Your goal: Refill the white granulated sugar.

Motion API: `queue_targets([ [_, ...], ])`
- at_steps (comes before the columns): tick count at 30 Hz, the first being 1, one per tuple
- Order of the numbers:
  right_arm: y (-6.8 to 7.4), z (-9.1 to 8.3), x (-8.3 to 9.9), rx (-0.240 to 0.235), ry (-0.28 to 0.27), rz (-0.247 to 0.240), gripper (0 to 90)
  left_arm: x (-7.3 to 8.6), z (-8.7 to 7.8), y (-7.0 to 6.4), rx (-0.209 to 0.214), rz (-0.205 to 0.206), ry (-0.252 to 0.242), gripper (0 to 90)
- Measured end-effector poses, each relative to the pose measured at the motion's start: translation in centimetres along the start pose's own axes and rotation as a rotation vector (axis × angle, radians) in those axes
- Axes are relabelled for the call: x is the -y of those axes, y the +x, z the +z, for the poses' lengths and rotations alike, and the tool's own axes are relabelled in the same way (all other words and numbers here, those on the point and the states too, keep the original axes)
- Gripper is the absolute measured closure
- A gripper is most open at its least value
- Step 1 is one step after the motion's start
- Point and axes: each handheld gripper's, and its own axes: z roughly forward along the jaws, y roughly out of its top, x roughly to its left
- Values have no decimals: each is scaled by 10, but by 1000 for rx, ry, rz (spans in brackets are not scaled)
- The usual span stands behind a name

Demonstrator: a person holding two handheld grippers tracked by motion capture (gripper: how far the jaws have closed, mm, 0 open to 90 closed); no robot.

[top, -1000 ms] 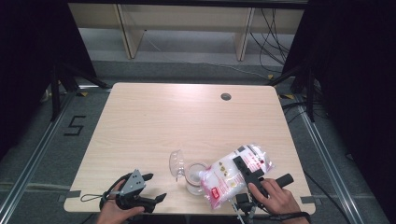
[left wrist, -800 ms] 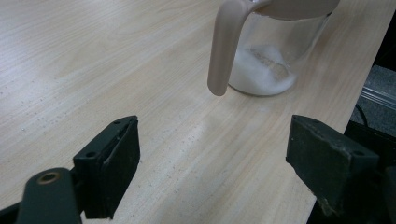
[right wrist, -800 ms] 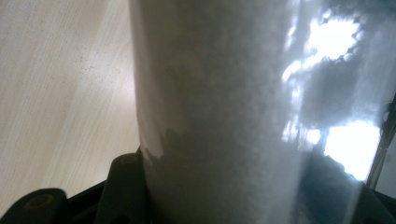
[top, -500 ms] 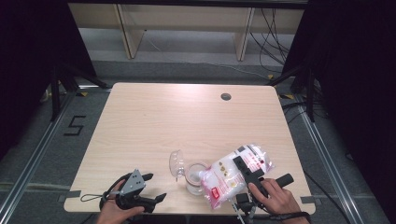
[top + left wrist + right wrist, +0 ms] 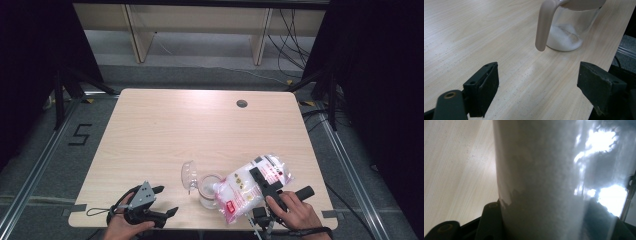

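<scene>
White-filled bag (image 5: 252, 187) clamped in right gripper (image 5: 260, 181) jaws, lower right of frame, long axis tilted down-left, mouth touching the glass jug (image 5: 207, 189) rim; left gripper (image 5: 155, 207) jaws wide, empty, lower left.

Jar (image 5: 209, 189) near table (image 5: 200, 130) front edge; bag (image 5: 252, 185) tilted over it from right, left tongs (image 5: 162, 202) to its left.

My table (image 5: 165, 130) is pale wood-grain laminate, smooth w/ slight sheen. Jug (image 5: 571, 27) looks clear glass w/ matt beige plastic handle (image 5: 544, 25); bag (image 5: 252, 187) is glossy crinkly plastic. My jaws are matt black plastic.
</scene>
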Motion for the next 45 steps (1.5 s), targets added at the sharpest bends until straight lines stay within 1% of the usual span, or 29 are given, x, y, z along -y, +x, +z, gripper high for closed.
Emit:
queue_targets([
  [5, 1, 0, 0, 9, -3, 4, 525, 0, 0, 0, 0, 0, 0, 173],
  [7, 1, 0, 0, 9, -5, 4, 526, 0, 1, -1, 0, -13, -14, 173],
  [11, 0, 0, 0, 0, 1, 1, 526, 0, 1, -1, 0, -11, -12, 173],
  [12, 1, 0, 0, 9, -4, 1, 526, 0, 1, -1, 0, -10, -11, 173],
  [14, 1, 0, 0, 10, -4, 1, 526, 0, 1, -1, 0, -11, -12, 173],
  [15, -1, 0, 0, 18, -12, -10, 526, 0, 0, 0, -1, 2, 0, 173],
  [17, -1, 0, 0, 16, -12, -9, 526, 0, 0, 0, -1, 1, -1, 173],
  [18, -1, 0, 0, 15, -13, -10, 526, 0, 1, -1, 0, -12, -12, 173],
  [19, 0, 0, 0, 10, -6, 0, 526, 0, 1, -1, 0, -10, -11, 173],
  [20, 0, 0, 0, 18, -13, -10, 527, 0, 0, 0, -1, 4, 2, 173],
  [21, 0, 1, 0, 12, -12, -11, 527, 0, 0, 0, -1, 1, -1, 173],
  [22, 0, 0, 0, 19, -11, -9, 527, 0, 1, -1, -1, -10, -11, 173],
  [26, 0, 0, 0, 19, -9, -5, 527, 0, 0, 0, -2, 2, 0, 173],
  [29, -1, 0, 0, 18, -10, -9, 527, 0, 1, -1, -1, -10, -11, 173],
  [30, -1, 0, 0, 18, -9, -10, 527, 0, 0, 0, -2, -4, -5, 173],
  [33, -1, 0, 0, 18, -8, -11, 527, 0, 0, 0, -2, -2, -4, 173],
  [34, -1, 0, 0, 19, -7, -14, 527, 0, 1, -1, -1, -9, -11, 173],
  [36, -1, 0, 0, 18, -5, -14, 527, 0, 0, 0, -5, 2, -1, 173],
  [39, -1, -1, 0, 19, -3, -11, 528, 0, 1, -1, -1, -10, -11, 173],
  [45, -1, -1, 0, 17, -3, -11, 528, 0, 0, 0, -1, -3, -6, 173],
])
